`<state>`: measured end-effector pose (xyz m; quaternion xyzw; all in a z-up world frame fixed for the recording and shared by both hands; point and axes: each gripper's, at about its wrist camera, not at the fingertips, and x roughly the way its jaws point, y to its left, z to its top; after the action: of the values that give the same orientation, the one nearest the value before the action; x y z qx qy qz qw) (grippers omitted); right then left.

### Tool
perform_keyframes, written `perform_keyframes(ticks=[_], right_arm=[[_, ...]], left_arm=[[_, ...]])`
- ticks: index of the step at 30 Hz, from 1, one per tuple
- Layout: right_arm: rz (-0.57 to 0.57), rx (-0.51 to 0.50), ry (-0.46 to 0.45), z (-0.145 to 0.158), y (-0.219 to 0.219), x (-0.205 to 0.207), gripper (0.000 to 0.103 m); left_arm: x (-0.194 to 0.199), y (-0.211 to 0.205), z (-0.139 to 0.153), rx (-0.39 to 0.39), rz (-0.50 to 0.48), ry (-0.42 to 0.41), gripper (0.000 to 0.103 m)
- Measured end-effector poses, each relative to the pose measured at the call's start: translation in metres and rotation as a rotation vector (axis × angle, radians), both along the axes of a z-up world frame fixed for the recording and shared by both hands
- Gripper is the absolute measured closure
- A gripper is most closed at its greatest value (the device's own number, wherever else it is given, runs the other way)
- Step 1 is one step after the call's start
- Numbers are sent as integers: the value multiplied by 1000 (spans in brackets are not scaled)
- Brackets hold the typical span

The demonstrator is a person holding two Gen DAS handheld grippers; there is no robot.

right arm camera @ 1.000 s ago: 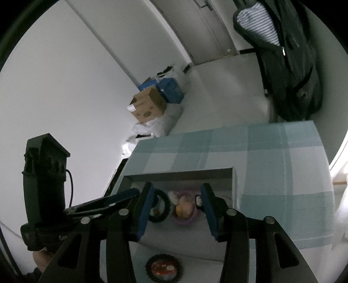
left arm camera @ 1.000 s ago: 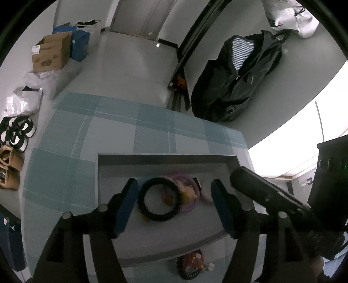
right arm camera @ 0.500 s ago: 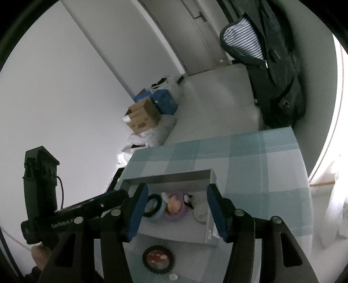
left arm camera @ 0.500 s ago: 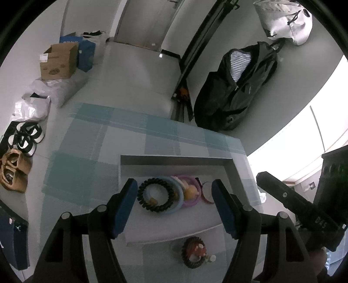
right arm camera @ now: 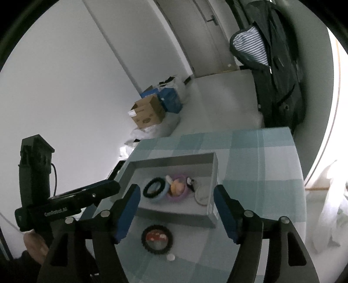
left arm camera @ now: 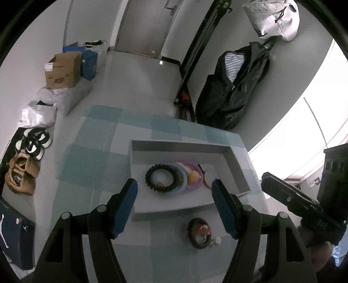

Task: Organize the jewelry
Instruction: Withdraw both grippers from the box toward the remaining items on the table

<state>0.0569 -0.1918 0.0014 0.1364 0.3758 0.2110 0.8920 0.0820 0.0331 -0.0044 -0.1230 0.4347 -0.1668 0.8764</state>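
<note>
Pale blue-and-white checked cloth covers the tabletop (left arm camera: 91, 165), which stands in a grey-floored room. Over its near edge the left gripper (left arm camera: 175, 191) hangs with its blue-padded fingers (left arm camera: 125, 208) spread wide and nothing between them; the right gripper (right arm camera: 176, 197) is likewise wide open and empty, its blue fingers (right arm camera: 128, 209) well apart. Below and between the fingers, on the cloth, lies a dark beaded bracelet with a red charm inside (left arm camera: 199, 233), with a small white round bead (right arm camera: 171, 257) just beside it. Just beyond sits a shallow grey rectangular tray (left arm camera: 180, 148). Inside it a black beaded bracelet (left arm camera: 159, 177) rests on a light blue ring (left arm camera: 183, 180), next to a pink ring (left arm camera: 196, 185) holding an orange-yellow piece (left arm camera: 192, 175), and a flat white disc (right arm camera: 202, 194) lies near the tray's right wall. Farther out, a black jacket with a striped lining (left arm camera: 235, 85) hangs by the wall, a white bag (left arm camera: 274, 19) above it. To the left on the floor stand a brown cardboard box (left arm camera: 63, 70), blue boxes (left arm camera: 89, 64), black-and-white shoes (left arm camera: 32, 141) and tan shoes (left arm camera: 20, 176).
</note>
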Motion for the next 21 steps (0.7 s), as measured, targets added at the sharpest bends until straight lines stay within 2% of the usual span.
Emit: perform_keyframes(ticks=[4, 7, 12, 15, 18, 21], right_arm=[[6, -2, -2, -3, -2, -9, 32], [18, -6, 2, -5, -1, -17, 26], [54, -22, 16, -12, 6, -26, 26], [77, -33, 31, -17, 13, -31, 24], [102, -61, 40, -24, 21, -34, 22], [130, -89, 70, -36, 32, -35, 21]], left_arm=[[-11, 2, 0, -1, 9, -6, 37], [-17, 3, -1, 1, 12, -6, 37], [-25, 5, -4, -18, -4, 15, 37], [-30, 2, -7, 36, -10, 13, 37], [-33, 3, -18, 58, 5, 53, 37], [-34, 6, -31, 32, 10, 115, 37]])
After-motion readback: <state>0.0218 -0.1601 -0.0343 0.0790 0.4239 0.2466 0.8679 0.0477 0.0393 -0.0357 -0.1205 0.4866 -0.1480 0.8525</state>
